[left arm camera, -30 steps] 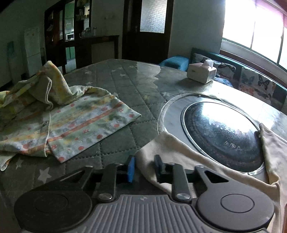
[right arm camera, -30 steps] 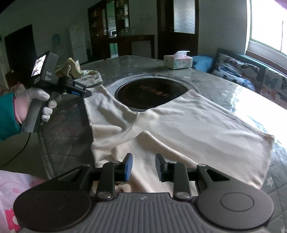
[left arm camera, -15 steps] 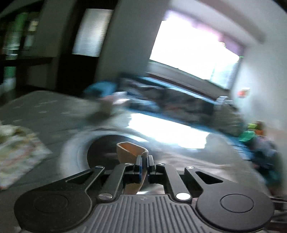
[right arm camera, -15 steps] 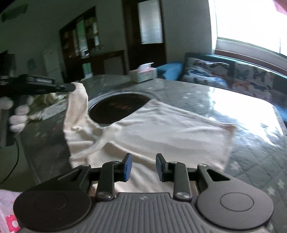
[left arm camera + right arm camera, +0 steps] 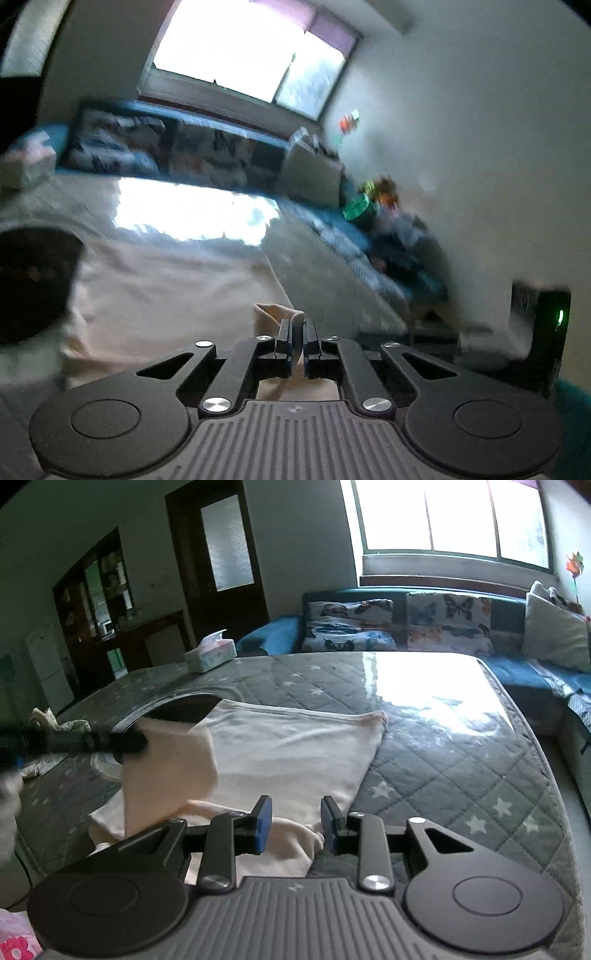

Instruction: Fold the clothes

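Lifted now: one corner of the cream cloth (image 5: 295,749) has come up off the quilted table (image 5: 443,760).
Left view, blurry: the left gripper (image 5: 297,332) is pinched tight on a fold of cloth, high over the rest of it. Right view: the right gripper (image 5: 296,812) has its fingers spread apart, holding nothing, low over the cloth's near edge; the left one pulls its corner up and over, near the tissue box (image 5: 210,656).

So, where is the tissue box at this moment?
In the right wrist view the tissue box stands at the far left of the quilted table, beyond the dark round inset and the cream garment.
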A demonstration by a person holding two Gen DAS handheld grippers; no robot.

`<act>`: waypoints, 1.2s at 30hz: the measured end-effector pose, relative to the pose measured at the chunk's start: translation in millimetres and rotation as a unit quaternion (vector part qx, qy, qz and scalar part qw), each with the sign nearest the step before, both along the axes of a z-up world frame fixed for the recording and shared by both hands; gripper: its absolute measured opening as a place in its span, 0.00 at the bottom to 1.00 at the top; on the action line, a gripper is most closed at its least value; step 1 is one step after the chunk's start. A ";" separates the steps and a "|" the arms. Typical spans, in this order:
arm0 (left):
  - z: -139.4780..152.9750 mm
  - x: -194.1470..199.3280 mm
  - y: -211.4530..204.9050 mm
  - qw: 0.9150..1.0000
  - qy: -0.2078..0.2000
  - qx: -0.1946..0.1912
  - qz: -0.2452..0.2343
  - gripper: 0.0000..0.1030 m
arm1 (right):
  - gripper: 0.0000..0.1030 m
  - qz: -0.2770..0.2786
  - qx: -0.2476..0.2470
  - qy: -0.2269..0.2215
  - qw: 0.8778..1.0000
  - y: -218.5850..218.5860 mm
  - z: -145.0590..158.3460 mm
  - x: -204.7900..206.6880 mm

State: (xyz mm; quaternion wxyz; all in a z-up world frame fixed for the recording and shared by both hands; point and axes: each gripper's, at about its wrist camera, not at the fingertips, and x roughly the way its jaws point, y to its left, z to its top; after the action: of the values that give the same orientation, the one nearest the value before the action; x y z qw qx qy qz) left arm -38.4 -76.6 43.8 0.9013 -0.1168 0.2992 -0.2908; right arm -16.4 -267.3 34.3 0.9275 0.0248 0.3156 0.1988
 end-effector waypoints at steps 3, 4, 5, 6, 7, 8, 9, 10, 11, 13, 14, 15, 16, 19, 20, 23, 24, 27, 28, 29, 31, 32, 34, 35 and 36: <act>-15.7 0.8 -15.8 0.999 0.023 0.019 -0.028 0.09 | 0.28 0.004 0.003 0.003 1.000 3.4 -2.1 2.5; -19.4 0.6 -17.4 0.999 0.031 0.022 -0.036 0.09 | 0.28 0.006 0.003 0.004 1.000 5.5 -2.8 3.1; -22.1 0.5 -17.2 0.998 0.036 0.026 -0.040 0.09 | 0.28 0.009 0.004 0.005 1.000 7.5 -3.5 3.1; -22.8 0.6 -13.3 0.998 0.035 0.030 -0.038 0.09 | 0.28 0.013 0.004 0.006 1.000 9.9 -4.5 3.4; -23.6 0.7 -9.4 0.998 0.034 0.034 -0.036 0.09 | 0.28 0.018 0.004 0.007 1.000 12.9 -5.8 3.7; -24.3 0.8 -5.5 0.998 0.032 0.038 -0.033 0.09 | 0.28 0.022 0.003 0.009 1.000 15.3 -6.9 3.8; -25.0 1.0 -1.6 0.998 0.031 0.041 -0.031 0.09 | 0.28 0.026 0.002 0.010 1.000 17.7 -7.7 4.1; -25.7 1.1 2.3 0.998 0.030 0.045 -0.029 0.09 | 0.28 0.030 -0.001 0.010 0.999 21.1 -8.9 4.9; -26.7 2.2 7.1 0.998 0.030 0.049 -0.024 0.09 | 0.28 0.035 -0.003 0.011 0.999 24.3 -10.3 5.6; -31.9 11.6 19.5 0.998 0.035 0.060 -0.004 0.09 | 0.28 0.046 -0.004 0.014 0.999 30.2 -13.1 6.7; -35.0 17.2 24.1 0.997 0.038 0.067 0.008 0.09 | 0.28 0.051 -0.005 0.015 0.999 33.1 -14.4 7.3; -38.3 22.6 29.1 0.996 0.042 0.073 0.020 0.09 | 0.28 0.057 -0.006 0.017 0.998 36.2 -15.9 7.8; -42.0 27.7 34.8 0.995 0.047 0.078 0.033 0.09 | 0.28 0.062 -0.008 0.018 0.998 39.6 -17.6 8.4; -48.3 34.1 49.0 0.993 0.058 0.083 0.056 0.09 | 0.28 0.077 -0.014 0.021 0.997 48.5 -22.3 9.4; -50.0 35.4 53.4 0.993 0.061 0.083 0.062 0.09 | 0.28 0.082 -0.018 0.022 0.996 50.8 -24.2 9.9; -54.8 39.2 66.6 0.991 0.070 0.085 0.081 0.09 | 0.28 0.094 -0.034 0.023 0.995 56.3 -28.5 8.2; -55.1 39.2 69.9 0.990 0.071 0.086 0.085 0.09 | 0.28 0.098 -0.041 0.021 0.994 57.3 -28.9 6.5; -45.4 31.3 71.1 0.991 0.053 0.093 0.080 0.09 | 0.28 0.109 -0.061 0.018 0.992 60.4 -30.1 1.5; -41.2 28.5 70.9 0.992 0.041 0.097 0.076 0.09 | 0.28 0.112 -0.068 0.016 0.991 61.4 -30.5 -0.1; -37.6 26.4 70.9 0.992 0.030 0.102 0.074 0.09 | 0.28 0.116 -0.075 0.015 0.990 62.4 -30.9 -1.8; -32.9 25.7 71.7 0.991 0.017 0.112 0.075 0.09 | 0.28 0.123 -0.088 0.013 0.988 64.5 -31.7 -5.1; -32.6 26.4 73.4 0.990 0.020 0.114 0.077 0.09 | 0.28 0.127 -0.091 0.011 0.988 65.3 -31.1 -6.9; -35.9 27.8 77.5 0.989 0.028 0.120 0.077 0.09 | 0.28 0.137 -0.090 0.007 0.987 66.6 -27.6 -12.1; -38.0 27.8 79.0 0.989 0.031 0.124 0.076 0.09 | 0.28 0.142 -0.089 0.004 0.986 67.4 -26.0 -14.9; -40.3 26.1 79.4 0.988 0.034 0.130 0.071 0.09 | 0.28 0.148 -0.090 0.004 0.985 68.5 -25.5 -17.5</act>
State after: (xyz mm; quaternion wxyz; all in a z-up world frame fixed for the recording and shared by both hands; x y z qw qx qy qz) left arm -12.4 2.8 3.5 0.9165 -0.0296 0.3558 -0.1806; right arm -33.9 -198.8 8.8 0.8850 -0.1051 0.3358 0.3048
